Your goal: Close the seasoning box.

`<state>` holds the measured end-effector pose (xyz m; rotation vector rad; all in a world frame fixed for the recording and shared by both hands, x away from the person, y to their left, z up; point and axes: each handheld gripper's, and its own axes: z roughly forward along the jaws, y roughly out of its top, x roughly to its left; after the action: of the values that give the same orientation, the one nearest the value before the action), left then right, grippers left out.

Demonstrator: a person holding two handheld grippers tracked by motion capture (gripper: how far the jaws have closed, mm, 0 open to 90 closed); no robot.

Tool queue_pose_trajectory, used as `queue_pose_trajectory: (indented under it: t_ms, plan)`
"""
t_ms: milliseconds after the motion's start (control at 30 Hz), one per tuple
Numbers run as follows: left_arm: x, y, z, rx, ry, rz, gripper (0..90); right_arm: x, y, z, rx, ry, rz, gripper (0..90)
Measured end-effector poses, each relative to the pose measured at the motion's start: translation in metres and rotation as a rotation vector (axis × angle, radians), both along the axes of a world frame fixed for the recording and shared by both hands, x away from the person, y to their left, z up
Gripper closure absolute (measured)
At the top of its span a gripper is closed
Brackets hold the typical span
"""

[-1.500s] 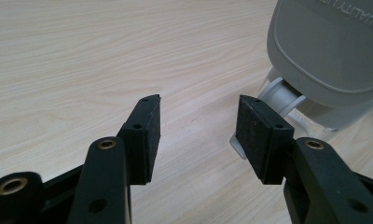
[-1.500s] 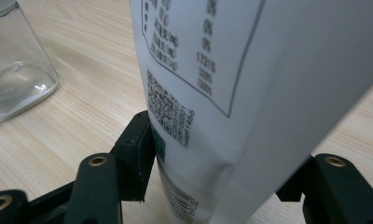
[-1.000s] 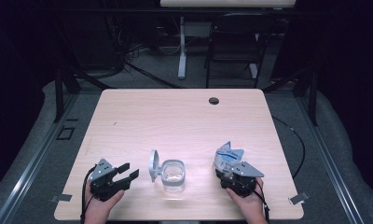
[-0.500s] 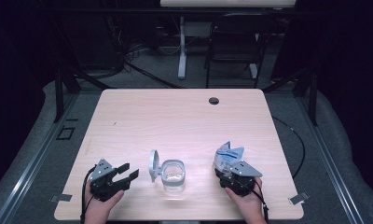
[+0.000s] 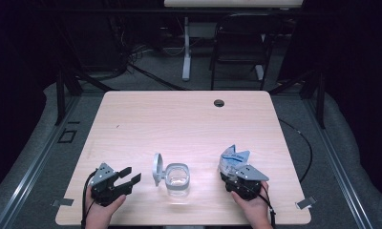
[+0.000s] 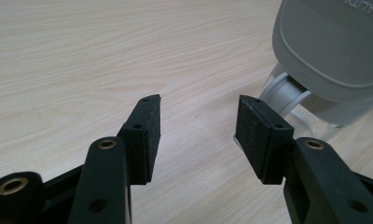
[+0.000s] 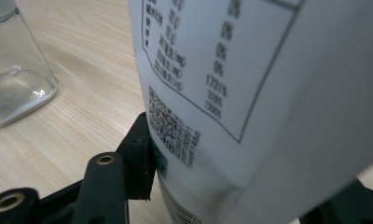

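Observation:
A clear glass jar [image 5: 178,177] stands near the table's front edge, its grey hinged lid [image 5: 157,168] flipped open to the left. My left gripper [image 5: 131,174] lies left of the jar, open, with bare wood between its pads [image 6: 197,126]; the lid [image 6: 331,46] rises just beyond its right jaw. A white and blue printed pouch [image 5: 233,158] stands upright right of the jar. My right gripper [image 5: 232,175] holds it at the base. Its jaws have just been closing with the pouch [image 7: 231,93] between them, and the left pad [image 7: 145,154] presses the pouch's side. The right jaw is hidden behind it.
The light wooden table [image 5: 179,124] has a dark cable hole [image 5: 219,102] at the far middle. Beyond the table stand a chair [image 5: 239,43] and a desk leg on dark floor. The jar's glass base [image 7: 12,79] sits left of the pouch.

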<state>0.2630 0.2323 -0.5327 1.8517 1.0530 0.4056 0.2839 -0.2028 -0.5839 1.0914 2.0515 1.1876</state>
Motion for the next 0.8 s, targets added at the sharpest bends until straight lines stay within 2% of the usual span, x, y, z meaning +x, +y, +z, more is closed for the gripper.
queue_pose_trajectory:
  t_ms: [267,367,800]
  plan:
    - [0.001,-0.0005,-0.0002,-0.001,0.0,0.004,50.6,0.0001,0.0006,-0.0004,0.003,-0.002,-0.003,45.0]
    - [0.0011,-0.0008,0.0009,0.004,0.008,0.0,50.7,-0.0002,0.0008,0.0,-0.018,-0.002,-0.004,44.6]
    - [0.001,-0.0005,0.0,-0.009,-0.001,0.009,50.6,0.0005,0.0019,-0.0003,-0.03,0.007,-0.01,44.3]
